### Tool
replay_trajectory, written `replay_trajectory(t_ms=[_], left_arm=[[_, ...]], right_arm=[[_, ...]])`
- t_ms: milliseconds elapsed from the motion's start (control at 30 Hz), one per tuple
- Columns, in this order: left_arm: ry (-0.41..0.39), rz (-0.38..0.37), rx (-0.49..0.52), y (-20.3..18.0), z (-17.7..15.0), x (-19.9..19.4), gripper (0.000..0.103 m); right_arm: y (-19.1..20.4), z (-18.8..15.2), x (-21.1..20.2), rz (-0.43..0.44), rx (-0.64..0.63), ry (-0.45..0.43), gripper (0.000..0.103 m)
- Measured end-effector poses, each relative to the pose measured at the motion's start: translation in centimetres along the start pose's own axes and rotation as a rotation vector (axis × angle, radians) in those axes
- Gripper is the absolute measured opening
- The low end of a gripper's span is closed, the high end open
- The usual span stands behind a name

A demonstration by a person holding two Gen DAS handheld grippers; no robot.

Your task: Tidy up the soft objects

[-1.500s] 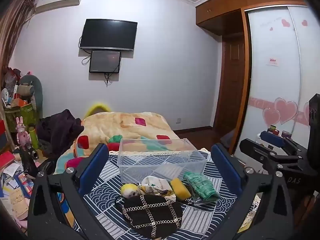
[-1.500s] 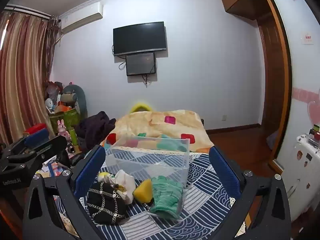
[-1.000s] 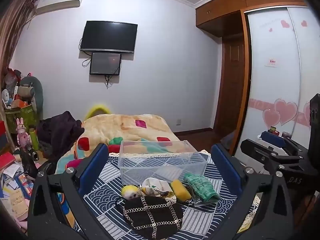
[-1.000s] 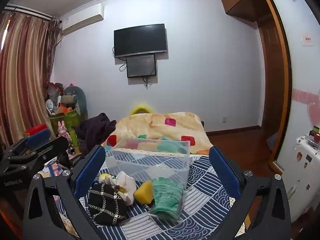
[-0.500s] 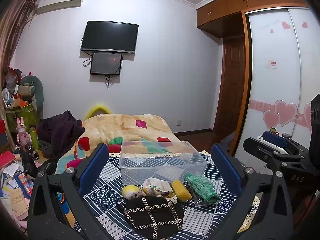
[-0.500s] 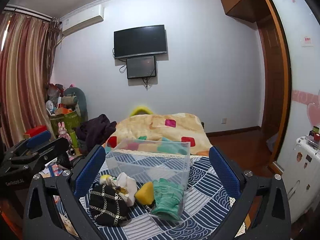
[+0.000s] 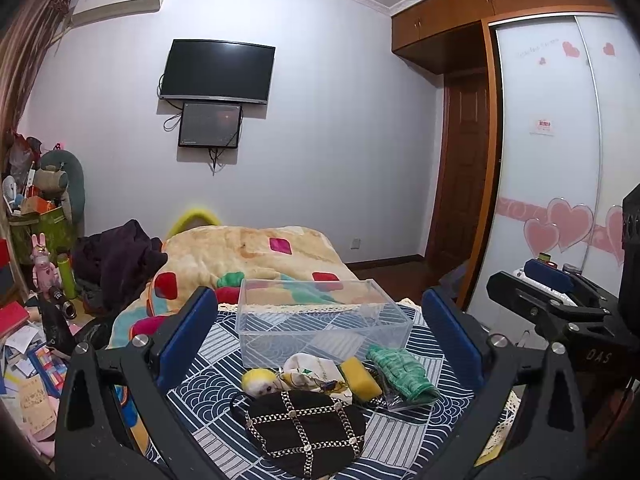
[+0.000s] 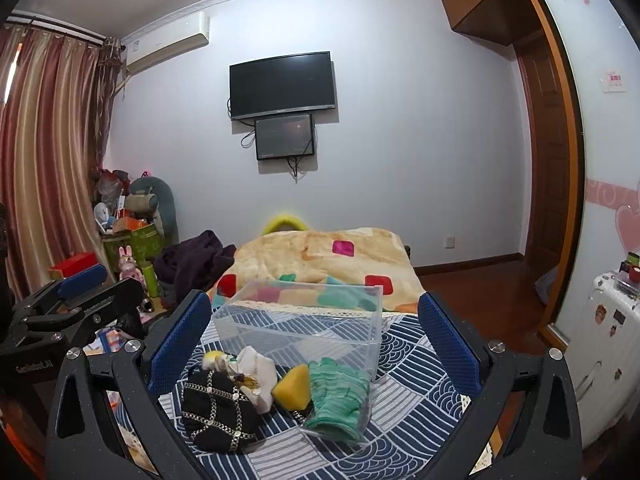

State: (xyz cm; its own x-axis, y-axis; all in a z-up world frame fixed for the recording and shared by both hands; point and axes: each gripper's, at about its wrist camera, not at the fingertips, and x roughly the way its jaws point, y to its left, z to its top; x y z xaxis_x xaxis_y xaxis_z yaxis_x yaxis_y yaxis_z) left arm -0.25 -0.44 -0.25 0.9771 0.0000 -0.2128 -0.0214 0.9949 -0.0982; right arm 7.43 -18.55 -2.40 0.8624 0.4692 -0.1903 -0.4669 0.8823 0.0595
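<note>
A clear plastic box (image 7: 320, 320) (image 8: 304, 328) stands empty on a blue-and-white patterned cloth (image 7: 224, 364). In front of it lie a black pouch with a chain pattern (image 7: 306, 426) (image 8: 218, 412), a small yellow plush toy (image 7: 258, 382), a white printed cloth (image 7: 316, 368) (image 8: 256, 368), a yellow sponge (image 7: 360, 374) (image 8: 294, 386) and green gloves in a clear wrapper (image 7: 402, 372) (image 8: 340, 398). My left gripper (image 7: 320, 336) is open and empty, above and short of the pile. My right gripper (image 8: 312, 340) is open and empty too, to the right.
A bed with a patterned yellow blanket (image 7: 248, 252) lies behind the box. Dark clothes (image 7: 116, 260) and clutter with a pink rabbit toy (image 7: 42, 268) fill the left side. A wardrobe with heart stickers (image 7: 560, 184) and a white suitcase (image 8: 608, 344) stand at the right.
Both views have shifted slightly; the objects on the cloth have not moved. Both grippers stay open and empty.
</note>
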Motion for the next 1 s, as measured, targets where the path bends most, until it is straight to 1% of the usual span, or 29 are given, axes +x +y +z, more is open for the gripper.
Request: replay_trajectory(t_ms=[1000], left_arm=[[-0.006, 0.012, 0.003, 0.08, 0.32, -0.19, 0.103]], right_arm=[[0.36, -0.38, 0.12, 0.023, -0.006, -0.006, 0.103]])
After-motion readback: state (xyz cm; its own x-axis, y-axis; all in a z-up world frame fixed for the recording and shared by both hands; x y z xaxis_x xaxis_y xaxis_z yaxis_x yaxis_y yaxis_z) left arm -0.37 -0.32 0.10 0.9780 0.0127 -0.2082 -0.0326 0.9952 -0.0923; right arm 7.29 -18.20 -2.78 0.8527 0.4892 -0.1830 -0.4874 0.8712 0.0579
